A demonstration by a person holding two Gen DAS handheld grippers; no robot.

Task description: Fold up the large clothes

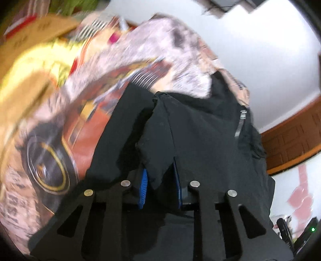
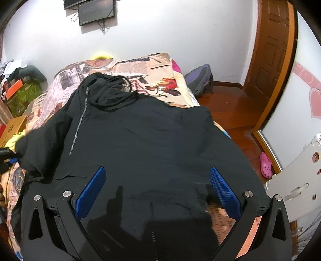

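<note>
A black hooded jacket (image 2: 150, 130) lies spread on a bed with a newspaper-print cover (image 2: 140, 64). Its hood (image 2: 108, 90) is at the far end, and its silver zip (image 2: 78, 128) runs down the left side. My right gripper (image 2: 158, 170) hovers open over the jacket's near hem, with the blue pads (image 2: 92, 190) wide apart and nothing pinched. In the left wrist view my left gripper (image 1: 160, 174) is shut on a fold of the jacket (image 1: 200, 130), with black cloth bunched between its narrow blue pads (image 1: 143, 182). The left gripper (image 2: 9, 155) also shows at the far left edge of the right wrist view, at the sleeve end.
A wooden floor (image 2: 230, 104) and a wooden door (image 2: 274, 50) lie right of the bed. There are also a backpack (image 2: 200, 78), a pink shoe (image 2: 265, 164) and a white plastic piece (image 2: 297, 176). Cardboard boxes (image 2: 12, 128) and clutter (image 2: 24, 94) sit on the left. A monitor (image 2: 96, 12) hangs on the wall.
</note>
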